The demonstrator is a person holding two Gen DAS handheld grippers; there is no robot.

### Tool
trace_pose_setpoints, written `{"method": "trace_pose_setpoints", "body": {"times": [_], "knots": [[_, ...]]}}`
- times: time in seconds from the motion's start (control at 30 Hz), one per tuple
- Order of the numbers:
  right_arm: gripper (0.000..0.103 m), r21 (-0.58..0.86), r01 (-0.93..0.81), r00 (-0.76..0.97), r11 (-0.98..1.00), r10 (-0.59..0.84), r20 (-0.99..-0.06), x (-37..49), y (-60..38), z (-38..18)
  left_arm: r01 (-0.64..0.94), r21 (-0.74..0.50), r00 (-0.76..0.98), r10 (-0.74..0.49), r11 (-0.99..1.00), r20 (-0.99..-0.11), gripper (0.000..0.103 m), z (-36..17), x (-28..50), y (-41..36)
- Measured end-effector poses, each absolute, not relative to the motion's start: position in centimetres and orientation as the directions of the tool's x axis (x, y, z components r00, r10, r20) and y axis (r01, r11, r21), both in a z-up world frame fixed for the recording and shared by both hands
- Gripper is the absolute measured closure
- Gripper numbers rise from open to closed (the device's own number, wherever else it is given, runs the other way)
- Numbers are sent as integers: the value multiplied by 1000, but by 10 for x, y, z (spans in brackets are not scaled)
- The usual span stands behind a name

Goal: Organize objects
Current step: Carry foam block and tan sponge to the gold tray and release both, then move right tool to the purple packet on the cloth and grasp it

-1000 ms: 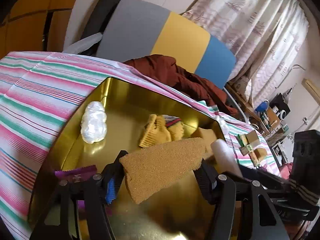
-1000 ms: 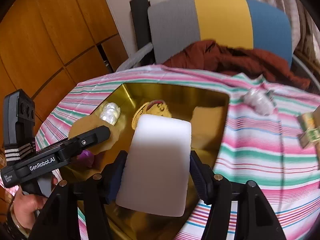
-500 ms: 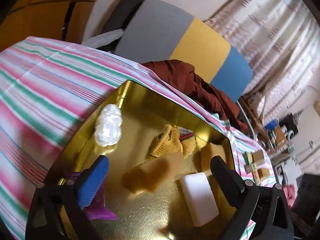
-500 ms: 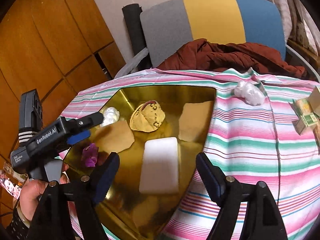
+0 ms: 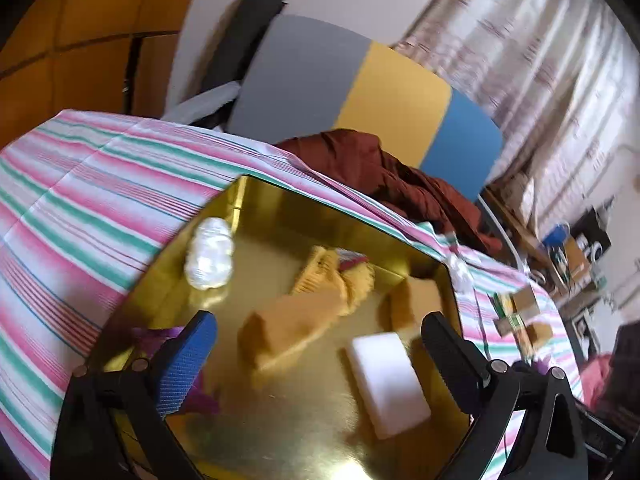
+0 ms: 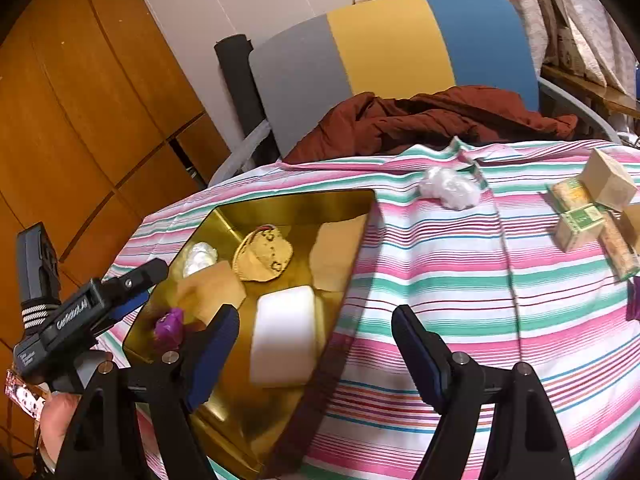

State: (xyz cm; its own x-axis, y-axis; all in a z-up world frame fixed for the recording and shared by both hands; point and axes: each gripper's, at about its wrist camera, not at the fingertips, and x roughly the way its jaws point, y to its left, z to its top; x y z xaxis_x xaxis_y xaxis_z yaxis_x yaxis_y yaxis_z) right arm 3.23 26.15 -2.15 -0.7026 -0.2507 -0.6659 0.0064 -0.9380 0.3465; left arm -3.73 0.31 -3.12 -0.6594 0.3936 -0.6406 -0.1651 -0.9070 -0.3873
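Right up close, the left tongs (image 5: 316, 344) stand wide apart with nothing between the blue pads, hovering over the gold tray (image 5: 280, 208); the right tongs (image 6: 316, 340) are spread too and hold nothing, one finger above the tray's edge and the other above the striped cloth (image 6: 460, 280) that covers the counter. Seen from the right wrist, the left tool carries white lettering along its arm that looks like "GenRobot.AI", though part of it is too blurred to be sure, and a hand (image 6: 60, 420) grips it from below. In the tray lie a white sponge block (image 5: 386, 384), a tan sponge (image 5: 288, 332) just beside it, a purple wrapper (image 6: 170, 322), a yellow knitted pouch (image 6: 264, 256) with a dark pattern, a crumpled clear plastic ball (image 5: 210, 252) and another tan piece (image 5: 416, 300) against the far wall. Further out on the cloth rest a second plastic wad (image 6: 450, 188) and a cluster of small boxes (image 6: 580, 220) with green labels too small to read. Beyond the counter, a rust-brown garment (image 6: 432, 120) lies heaped on a grey, yellow and blue chair (image 6: 392, 40), with wood panelling (image 6: 80, 100) to the left and patterned curtains (image 5: 540, 60) to the right.
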Motion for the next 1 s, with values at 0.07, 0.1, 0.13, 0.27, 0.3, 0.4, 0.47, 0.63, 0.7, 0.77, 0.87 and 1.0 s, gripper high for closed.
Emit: {"method": "trace_pose_setpoints", "body": {"times": [0.07,0.1,0.13,0.27,0.3,0.4,0.47,0.63,0.7,0.77,0.87,1.0], "knots": [[23,338,-6,-706,-941,-235,-668,36,267,-22,-186,-382,-647,406,-905,-645,0,-30,-35,11],[23,334,-13,-706,-942,-228,-670,37,271,-22,-197,-381,-642,413,-903,-646,0,-30,-34,15],[23,331,-21,-706,-943,-221,-673,39,275,-23,-208,-380,-637,420,-901,-646,0,-29,-32,19],[23,318,-66,-710,-946,-179,-681,48,296,-27,-260,-374,-621,450,-890,-641,0,-23,-24,40],[23,319,-80,-710,-944,-171,-683,50,302,-29,-273,-368,-616,455,-889,-643,0,-22,-22,46],[23,324,-121,-705,-938,-148,-693,55,319,-34,-329,-341,-599,474,-881,-645,0,-18,-16,65],[23,312,-146,-704,-939,-122,-699,60,329,-37,-362,-305,-599,471,-881,-647,0,-16,-13,77],[23,254,-220,-703,-942,-28,-711,74,361,-46,-433,-261,-589,490,-863,-643,0,-11,-5,102],[23,242,-263,-695,-934,9,-719,80,379,-52,-460,-248,-580,500,-853,-643,0,-10,0,112],[23,234,-315,-679,-920,47,-732,87,398,-60,-486,-243,-567,514,-840,-643,0,-10,4,120],[23,220,-412,-654,-884,119,-747,99,435,-70,-533,-236,-536,540,-813,-649,0,-11,11,137],[23,186,-510,-637,-840,224,-737,110,473,-70,-579,-226,-506,563,-783,-654,0,-13,21,156]]}}
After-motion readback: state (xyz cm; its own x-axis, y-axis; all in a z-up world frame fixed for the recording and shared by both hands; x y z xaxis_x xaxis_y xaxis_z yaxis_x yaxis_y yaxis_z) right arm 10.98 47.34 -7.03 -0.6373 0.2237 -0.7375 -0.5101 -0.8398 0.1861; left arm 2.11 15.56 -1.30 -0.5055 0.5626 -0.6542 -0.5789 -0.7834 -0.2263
